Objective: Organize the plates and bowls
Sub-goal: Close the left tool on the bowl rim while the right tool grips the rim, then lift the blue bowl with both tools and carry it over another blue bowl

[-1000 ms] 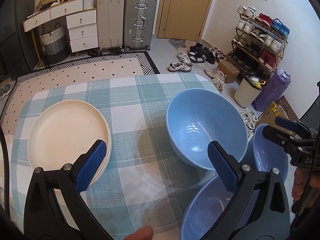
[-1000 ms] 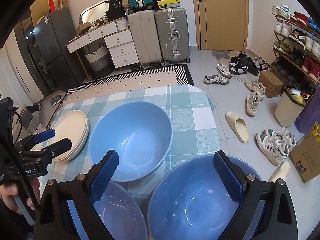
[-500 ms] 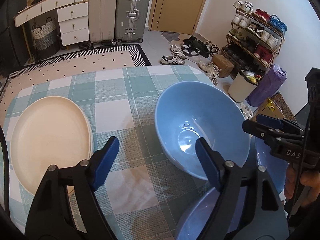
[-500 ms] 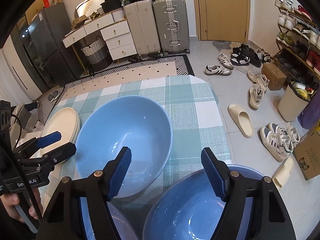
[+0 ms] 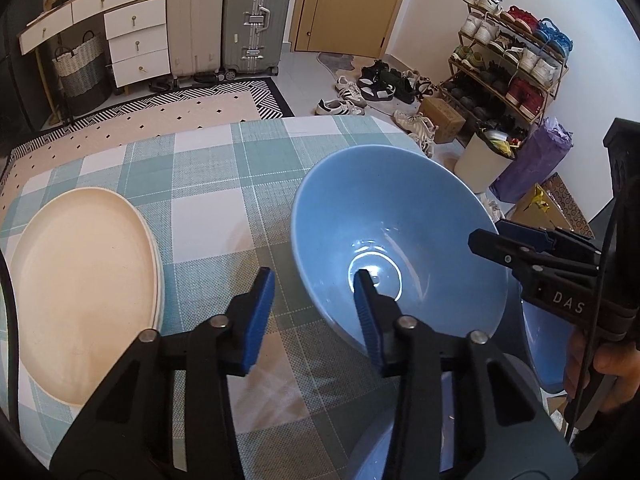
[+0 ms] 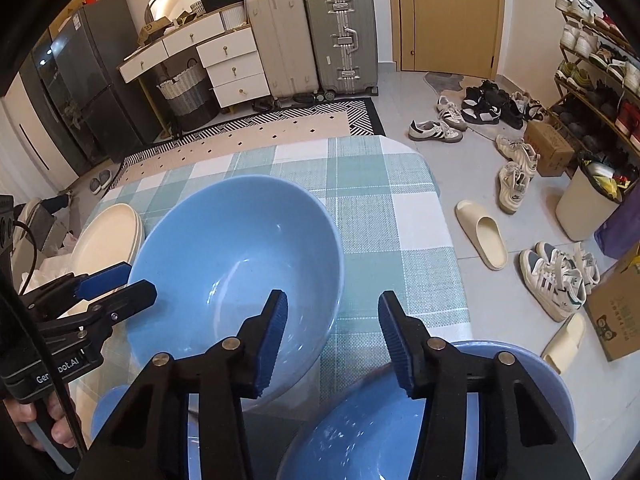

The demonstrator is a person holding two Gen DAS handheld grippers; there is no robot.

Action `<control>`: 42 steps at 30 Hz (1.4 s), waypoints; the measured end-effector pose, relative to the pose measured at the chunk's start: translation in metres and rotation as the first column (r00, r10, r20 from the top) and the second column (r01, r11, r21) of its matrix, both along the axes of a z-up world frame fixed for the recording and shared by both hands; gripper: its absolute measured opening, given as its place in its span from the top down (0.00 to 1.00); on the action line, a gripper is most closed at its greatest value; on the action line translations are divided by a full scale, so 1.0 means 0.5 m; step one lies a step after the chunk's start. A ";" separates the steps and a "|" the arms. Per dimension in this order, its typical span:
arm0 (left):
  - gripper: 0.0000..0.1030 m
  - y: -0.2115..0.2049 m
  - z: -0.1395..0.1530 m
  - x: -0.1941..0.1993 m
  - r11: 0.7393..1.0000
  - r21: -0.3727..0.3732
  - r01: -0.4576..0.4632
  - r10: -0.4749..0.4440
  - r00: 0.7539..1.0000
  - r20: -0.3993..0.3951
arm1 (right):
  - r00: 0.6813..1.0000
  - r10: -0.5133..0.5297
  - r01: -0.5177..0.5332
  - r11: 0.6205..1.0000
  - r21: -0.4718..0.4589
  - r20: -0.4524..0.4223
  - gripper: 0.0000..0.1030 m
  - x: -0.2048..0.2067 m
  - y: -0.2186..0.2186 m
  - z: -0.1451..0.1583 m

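Observation:
A large blue bowl (image 5: pixel 384 220) stands on the checked tablecloth (image 5: pixel 208 168); it also shows in the right wrist view (image 6: pixel 240 264). My left gripper (image 5: pixel 316 312) is open, its jaws either side of the bowl's near left rim. My right gripper (image 6: pixel 332 340) is open, its jaws either side of the bowl's near right rim. A stack of cream plates (image 5: pixel 80 292) lies at the left. Two more blue bowls sit near me: one (image 6: pixel 400 432) under the right gripper, one (image 6: pixel 112 408) at the lower left.
The table's far and right edges drop to a tiled floor with scattered shoes (image 6: pixel 516 184) and a slipper (image 6: pixel 482 234). Suitcases (image 5: pixel 224 20), drawers (image 5: pixel 136 44), a shoe rack (image 5: pixel 516 64) and a bin (image 5: pixel 486 160) stand beyond.
Both grippers have narrowed their jaws and moved in towards the large blue bowl, each now straddling its rim. The bowl and plates have not moved.

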State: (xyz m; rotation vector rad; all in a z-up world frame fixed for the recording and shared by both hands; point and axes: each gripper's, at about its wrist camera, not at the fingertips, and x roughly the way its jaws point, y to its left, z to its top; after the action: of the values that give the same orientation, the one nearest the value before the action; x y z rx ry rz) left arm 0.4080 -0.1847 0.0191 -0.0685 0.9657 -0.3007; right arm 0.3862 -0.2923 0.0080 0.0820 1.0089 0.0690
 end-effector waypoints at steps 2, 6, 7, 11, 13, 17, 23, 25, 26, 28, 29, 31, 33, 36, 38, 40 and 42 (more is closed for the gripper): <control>0.73 -0.003 -0.005 0.002 1.000 0.005 0.003 -0.003 1.000 -0.004 | 1.000 0.001 -0.001 1.000 -0.004 -0.001 0.60 0.000 0.002 0.001; 0.81 -0.006 -0.010 0.004 1.000 -0.003 0.012 -0.012 1.000 -0.007 | 1.000 0.003 -0.003 1.000 -0.012 -0.005 0.64 0.002 0.001 -0.003; 0.83 -0.006 -0.011 0.003 1.000 -0.004 0.015 -0.015 1.000 -0.006 | 1.000 0.004 -0.004 1.000 -0.015 -0.005 0.66 0.002 0.001 -0.003; 0.83 -0.010 -0.011 0.002 1.000 0.014 0.016 -0.016 1.000 0.001 | 1.000 0.006 -0.006 1.000 -0.024 -0.003 0.72 0.001 0.002 -0.005; 0.83 -0.011 -0.010 0.001 1.000 0.013 0.016 -0.016 1.000 0.002 | 1.000 0.008 -0.008 1.000 -0.022 0.003 0.72 0.000 0.003 -0.002; 0.83 -0.013 -0.009 -0.001 1.000 0.013 0.018 -0.018 1.000 0.006 | 1.000 0.026 -0.026 1.000 -0.015 0.016 0.72 -0.003 0.010 0.005; 0.83 -0.010 -0.009 -0.001 1.000 0.004 0.017 -0.017 1.000 0.002 | 1.000 0.006 -0.006 0.999 -0.035 0.000 0.72 0.000 0.006 -0.002; 0.83 -0.009 -0.009 -0.001 1.000 0.004 0.017 -0.017 1.000 0.003 | 1.000 0.000 0.000 0.999 -0.041 -0.010 0.72 0.001 -0.001 -0.008; 0.83 -0.009 -0.009 -0.001 1.000 0.005 0.016 -0.016 1.000 0.002 | 1.000 -0.002 0.002 0.999 -0.040 -0.011 0.72 0.002 -0.004 -0.010; 0.83 -0.009 -0.010 -0.001 1.000 0.005 0.014 -0.014 1.000 0.005 | 1.000 0.002 -0.002 1.000 -0.021 -0.011 0.72 0.001 -0.007 -0.012; 0.83 -0.009 -0.010 -0.002 1.000 0.008 0.013 -0.013 1.000 0.006 | 1.000 0.004 -0.004 1.000 -0.023 -0.010 0.72 0.000 -0.006 -0.012; 0.84 -0.009 -0.008 -0.003 1.000 0.005 0.014 -0.014 1.000 0.009 | 1.000 0.011 -0.011 0.999 -0.033 -0.001 0.76 -0.001 -0.001 -0.010; 0.84 -0.011 -0.007 -0.004 1.000 0.005 0.020 -0.021 1.000 0.016 | 1.000 0.021 -0.021 0.999 -0.029 0.007 0.83 -0.002 0.003 -0.008; 0.84 -0.012 -0.007 -0.003 1.000 0.011 0.016 -0.017 1.000 0.012 | 1.000 0.027 -0.027 0.999 -0.044 0.014 0.84 -0.002 0.011 -0.006; 0.84 -0.011 -0.005 -0.005 1.000 0.010 0.015 -0.015 1.000 0.011 | 0.999 0.028 -0.027 0.999 -0.042 0.019 0.84 -0.003 0.012 -0.005; 0.84 -0.011 -0.005 -0.005 1.000 0.008 0.014 -0.014 1.000 0.011 | 0.999 0.031 -0.030 0.999 -0.039 0.024 0.84 -0.004 0.010 -0.005; 0.84 -0.011 -0.005 -0.005 1.000 0.010 0.015 -0.015 1.000 0.013 | 0.999 0.035 -0.034 0.999 -0.039 0.023 0.85 -0.005 0.010 -0.005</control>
State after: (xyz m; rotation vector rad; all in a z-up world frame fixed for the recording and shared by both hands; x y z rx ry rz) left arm 0.4055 -0.1902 0.0167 -0.0507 0.9549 -0.3098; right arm 0.3835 -0.2872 0.0054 0.0289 0.9876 0.0816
